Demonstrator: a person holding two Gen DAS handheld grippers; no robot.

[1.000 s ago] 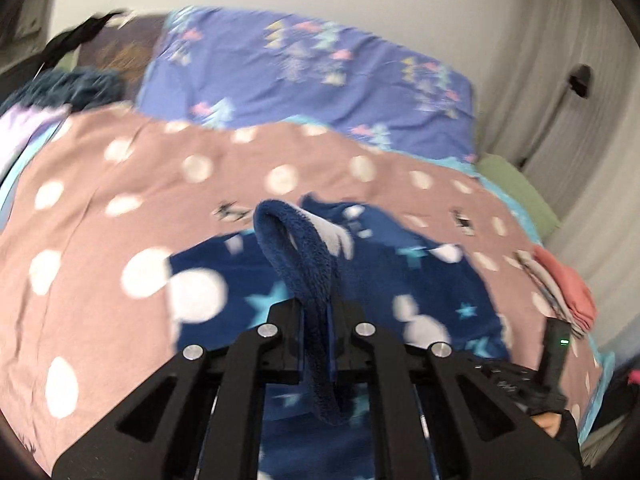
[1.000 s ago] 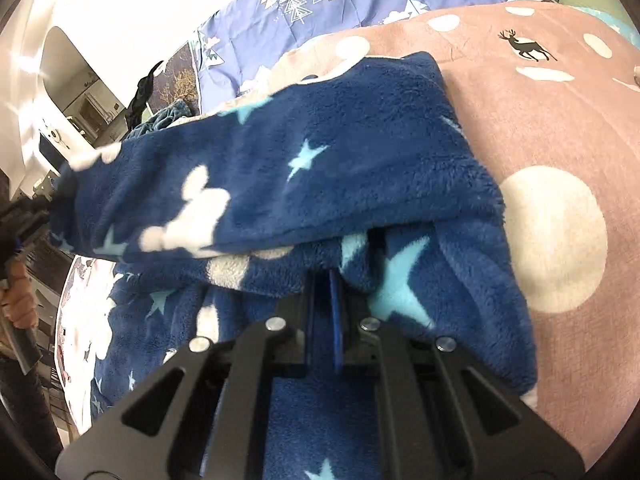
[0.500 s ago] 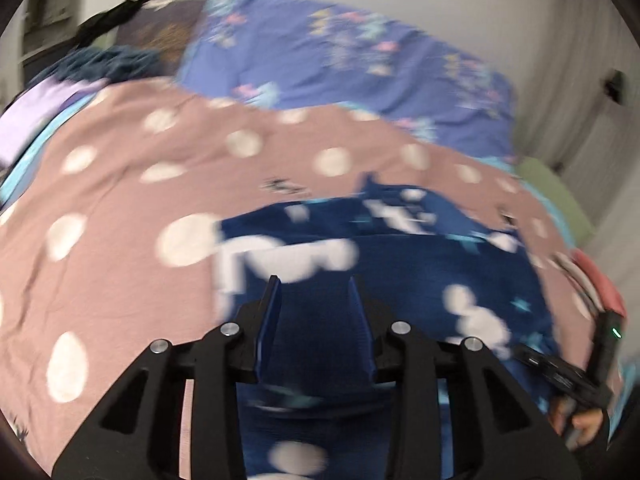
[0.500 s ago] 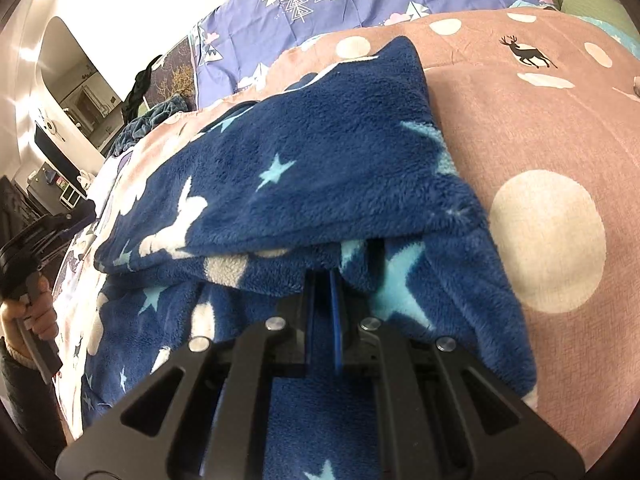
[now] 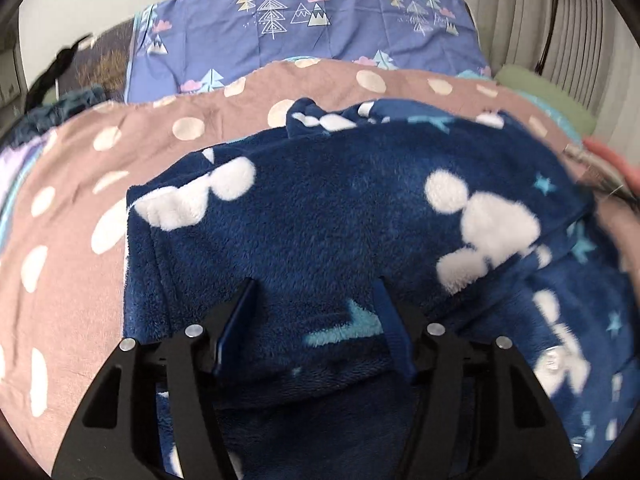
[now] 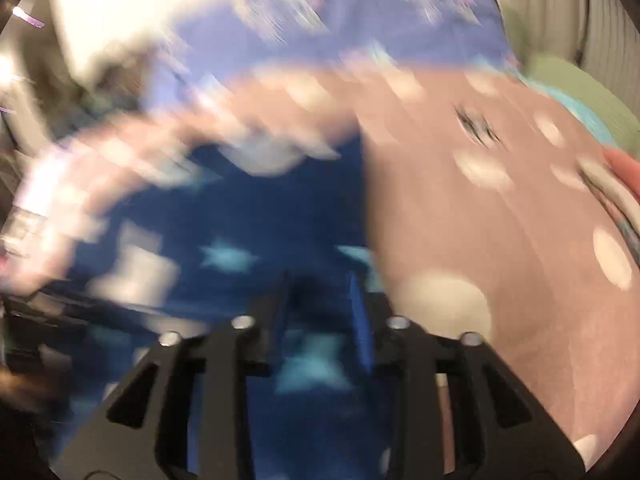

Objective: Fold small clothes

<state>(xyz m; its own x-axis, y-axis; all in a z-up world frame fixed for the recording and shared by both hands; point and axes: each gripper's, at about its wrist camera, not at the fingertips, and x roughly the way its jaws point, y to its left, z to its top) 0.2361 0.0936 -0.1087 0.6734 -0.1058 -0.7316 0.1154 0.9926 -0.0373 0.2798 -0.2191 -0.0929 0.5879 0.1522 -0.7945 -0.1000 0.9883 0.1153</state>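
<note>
Plainly the navy fleece garment, patterned with white blobs and pale stars, lies folded over on the pink dotted blanket of the bed; the left gripper hangs low over its near edge with jaws opening, spread wide, fleece showing in the gap but the pads not pressing on it; the right gripper sits over the garment's right-hand edge, its jaws opening too, parted with fleece seen between them and, as far as the blur allows, no pinch on it.

Risks, as I judge them: the thick pile may cling to a blue pad as the jaws part, so a withdrawing gripper could drag the upper layer and undo the fold; the top layer looks lofty and may spring back or slide off the lower layer once let go; the far corner near the bumps at the top edge looks uneven, so the next fold could come out crooked; a low finger could also snag the blanket beneath.

Hard to make out: the right wrist view is heavily smeared, so the garment's outline, and where its edge meets the blanket, are vague there; the near hem is hidden behind both gripper bodies; a blurred hand at the right rim of the left view is cut off; what sort of garment this is, I cannot tell.
</note>
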